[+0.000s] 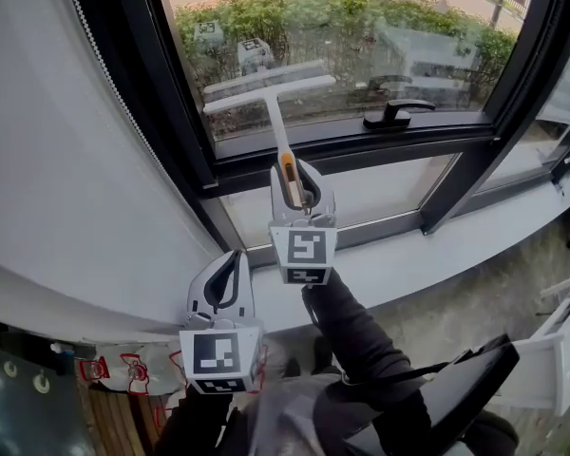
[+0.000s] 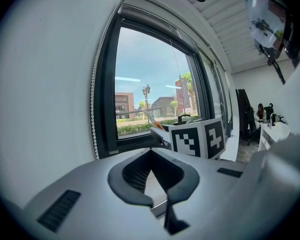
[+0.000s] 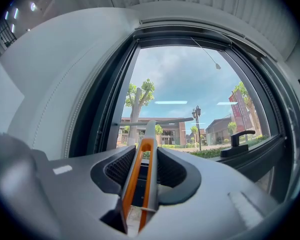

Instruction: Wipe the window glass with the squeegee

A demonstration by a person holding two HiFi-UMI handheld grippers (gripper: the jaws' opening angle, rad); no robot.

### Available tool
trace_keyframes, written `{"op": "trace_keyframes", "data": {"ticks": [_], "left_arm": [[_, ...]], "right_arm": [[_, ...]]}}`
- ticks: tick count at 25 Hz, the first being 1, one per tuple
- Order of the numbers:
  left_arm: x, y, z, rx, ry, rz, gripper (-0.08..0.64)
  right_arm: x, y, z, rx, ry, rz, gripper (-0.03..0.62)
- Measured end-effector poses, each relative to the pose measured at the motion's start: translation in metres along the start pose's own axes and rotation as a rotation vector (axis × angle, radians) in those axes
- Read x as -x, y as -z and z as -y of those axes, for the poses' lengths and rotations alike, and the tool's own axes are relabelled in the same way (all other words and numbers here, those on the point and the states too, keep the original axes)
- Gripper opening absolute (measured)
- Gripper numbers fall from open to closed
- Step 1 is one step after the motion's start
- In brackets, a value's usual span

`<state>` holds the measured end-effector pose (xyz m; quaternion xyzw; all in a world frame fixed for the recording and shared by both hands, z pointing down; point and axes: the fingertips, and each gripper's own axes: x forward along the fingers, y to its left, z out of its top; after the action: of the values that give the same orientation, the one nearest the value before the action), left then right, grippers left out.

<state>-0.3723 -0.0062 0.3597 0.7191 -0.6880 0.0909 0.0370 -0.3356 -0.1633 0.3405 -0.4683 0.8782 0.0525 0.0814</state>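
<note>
- Closest in, the left tool (image 1: 230, 257) sits low by the pale grey window sill (image 1: 408, 259), jaws pressed together with nothing in them.
- Bit further up, the right tool (image 1: 299, 177) is pinching the orange-and-white handle of the single white T-shaped squeegee (image 1: 269, 93), its blade up at the lower part of the window glass (image 1: 437, 46).
- Two tools total, and each one has a cube of black-and-white square markers (image 1: 306, 253).
- The window has a dark metal frame (image 1: 456, 183) and one black lever handle (image 1: 396, 114). There's a curved white wall (image 1: 66, 160) on the left, with a white beaded cord (image 1: 114, 93) running along the frame.
- Outside there's a green hedge (image 1: 294, 12).
</note>
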Motion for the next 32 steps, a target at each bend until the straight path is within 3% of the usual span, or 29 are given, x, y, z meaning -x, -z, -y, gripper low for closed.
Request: {"op": "trace_keyframes", "data": {"ticks": [5,11,32], "left_arm": [[0.001,0.003,0.0,-0.003,0.002,-0.006,-0.002],[0.002,0.005,0.0,-0.005,0.002,-0.009,-0.002],[0.003,0.011,0.003,-0.007,0.006,-0.027,-0.002]], "right_arm": [[0.002,0.01,-0.001,-0.003,0.002,-0.016,0.13],[0.006,0.028,0.002,0.059,0.002,-0.051,0.13],[0.016,0.069,0.002,0.047,0.005,-0.121,0.13]]}}
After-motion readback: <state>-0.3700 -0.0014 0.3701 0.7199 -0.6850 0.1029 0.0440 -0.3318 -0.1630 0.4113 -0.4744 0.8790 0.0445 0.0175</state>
